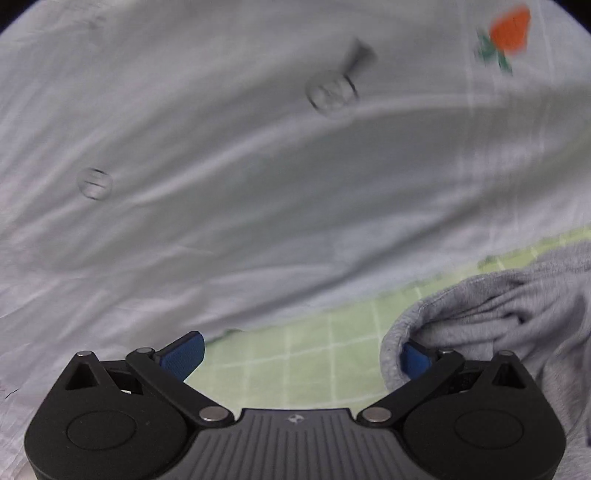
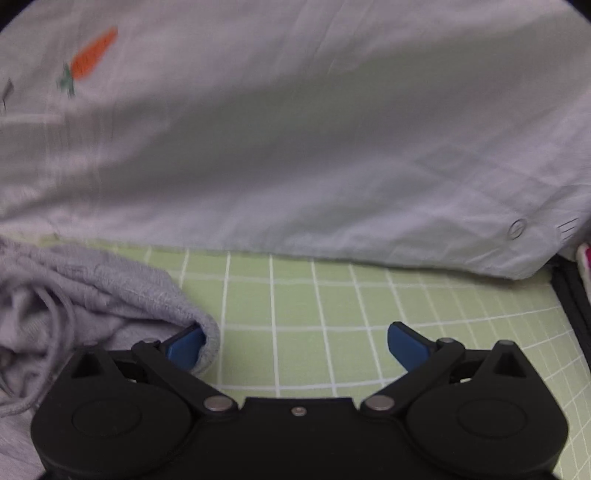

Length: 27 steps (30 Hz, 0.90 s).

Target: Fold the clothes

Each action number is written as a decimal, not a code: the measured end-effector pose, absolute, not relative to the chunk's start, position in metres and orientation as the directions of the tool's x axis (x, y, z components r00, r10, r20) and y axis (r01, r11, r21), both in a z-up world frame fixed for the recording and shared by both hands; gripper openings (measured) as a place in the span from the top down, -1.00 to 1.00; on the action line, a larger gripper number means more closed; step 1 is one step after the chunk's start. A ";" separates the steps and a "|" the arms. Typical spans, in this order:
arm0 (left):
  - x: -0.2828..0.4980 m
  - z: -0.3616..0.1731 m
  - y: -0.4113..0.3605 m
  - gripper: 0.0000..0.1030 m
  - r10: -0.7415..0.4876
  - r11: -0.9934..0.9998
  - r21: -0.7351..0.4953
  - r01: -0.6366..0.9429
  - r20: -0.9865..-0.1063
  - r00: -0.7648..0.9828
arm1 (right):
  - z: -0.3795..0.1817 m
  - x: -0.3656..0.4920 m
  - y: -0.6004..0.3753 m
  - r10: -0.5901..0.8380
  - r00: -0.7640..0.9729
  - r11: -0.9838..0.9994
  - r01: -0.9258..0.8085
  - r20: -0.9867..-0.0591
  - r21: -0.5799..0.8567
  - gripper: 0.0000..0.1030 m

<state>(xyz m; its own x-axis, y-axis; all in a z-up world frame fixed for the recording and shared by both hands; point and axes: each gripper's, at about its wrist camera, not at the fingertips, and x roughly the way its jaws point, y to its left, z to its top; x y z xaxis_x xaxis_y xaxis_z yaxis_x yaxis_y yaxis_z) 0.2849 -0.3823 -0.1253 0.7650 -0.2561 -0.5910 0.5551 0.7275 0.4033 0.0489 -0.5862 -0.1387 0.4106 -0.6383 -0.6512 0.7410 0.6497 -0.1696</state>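
Observation:
A grey knit garment (image 1: 498,321) lies crumpled on a green checked mat (image 1: 295,369). In the left wrist view it is at the lower right, and its hem drapes over the right fingertip (image 1: 415,360). My left gripper (image 1: 299,356) is open with the mat between its jaws. In the right wrist view the grey garment (image 2: 92,295), with a drawstring, lies at the lower left and its hem covers the left fingertip (image 2: 186,347). My right gripper (image 2: 295,345) is open over the mat (image 2: 314,314).
A large white sheet-like cloth (image 1: 258,166) with a carrot print (image 1: 509,29) rises behind the mat; it also fills the upper part of the right wrist view (image 2: 332,129). A dark edge (image 2: 569,295) bounds the mat at the right.

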 end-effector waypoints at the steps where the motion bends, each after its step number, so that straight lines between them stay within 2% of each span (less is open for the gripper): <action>1: 0.280 -0.115 -0.374 -1.00 -0.263 0.752 0.381 0.538 -0.574 0.775 | -0.130 0.045 -0.580 -0.651 0.427 0.647 0.744 -0.627 -0.166 -1.00; 7: 0.252 -0.067 -0.311 -1.00 -0.278 0.863 0.230 0.450 -0.528 0.802 | -0.085 0.013 -0.542 -0.711 0.495 0.630 0.763 -0.499 -0.141 -1.00; 12: 0.226 -0.055 -0.267 -1.00 -0.258 0.900 0.173 0.400 -0.526 0.810 | -0.065 -0.013 -0.512 -0.711 0.529 0.641 0.758 -0.463 -0.118 -1.00; 21: 0.167 -0.052 -0.203 -1.00 -0.271 0.909 0.133 0.395 -0.530 0.803 | -0.055 -0.071 -0.460 -0.719 0.538 0.629 0.773 -0.440 -0.085 -1.00; 27: 0.145 -0.069 -0.181 -1.00 -0.247 0.906 0.136 0.402 -0.603 0.759 | -0.074 -0.104 -0.429 -0.700 0.525 0.641 0.761 -0.485 -0.101 -1.00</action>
